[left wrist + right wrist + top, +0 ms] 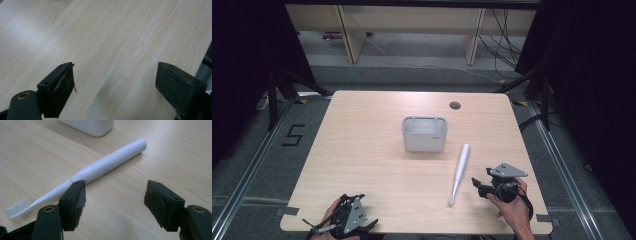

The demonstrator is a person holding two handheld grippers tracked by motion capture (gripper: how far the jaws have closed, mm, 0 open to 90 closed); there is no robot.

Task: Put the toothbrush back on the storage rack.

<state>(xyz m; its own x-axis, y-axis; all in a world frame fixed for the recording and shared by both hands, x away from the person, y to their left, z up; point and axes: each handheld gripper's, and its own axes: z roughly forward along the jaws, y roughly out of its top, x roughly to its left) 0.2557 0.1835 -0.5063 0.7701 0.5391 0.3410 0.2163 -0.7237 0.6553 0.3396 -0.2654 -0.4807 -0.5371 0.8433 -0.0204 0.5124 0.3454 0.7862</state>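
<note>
The right gripper (115,205) sits with its jaws spread and empty, just beside the slim white plastic electric toothbrush (100,167) lying flat on the pale wood-grain table (362,165). The left gripper (115,85), likewise spread, hovers over bare table at the near left corner. Beyond the toothbrush stands a white rectangular plastic holder (424,134). Risk: the round handle may roll or skid from an off-centre pinch; the narrow neck offers poor purchase.

Glossy white plastic toothbrush (107,165) lies on matt pale wood-grain table (362,165).
</note>
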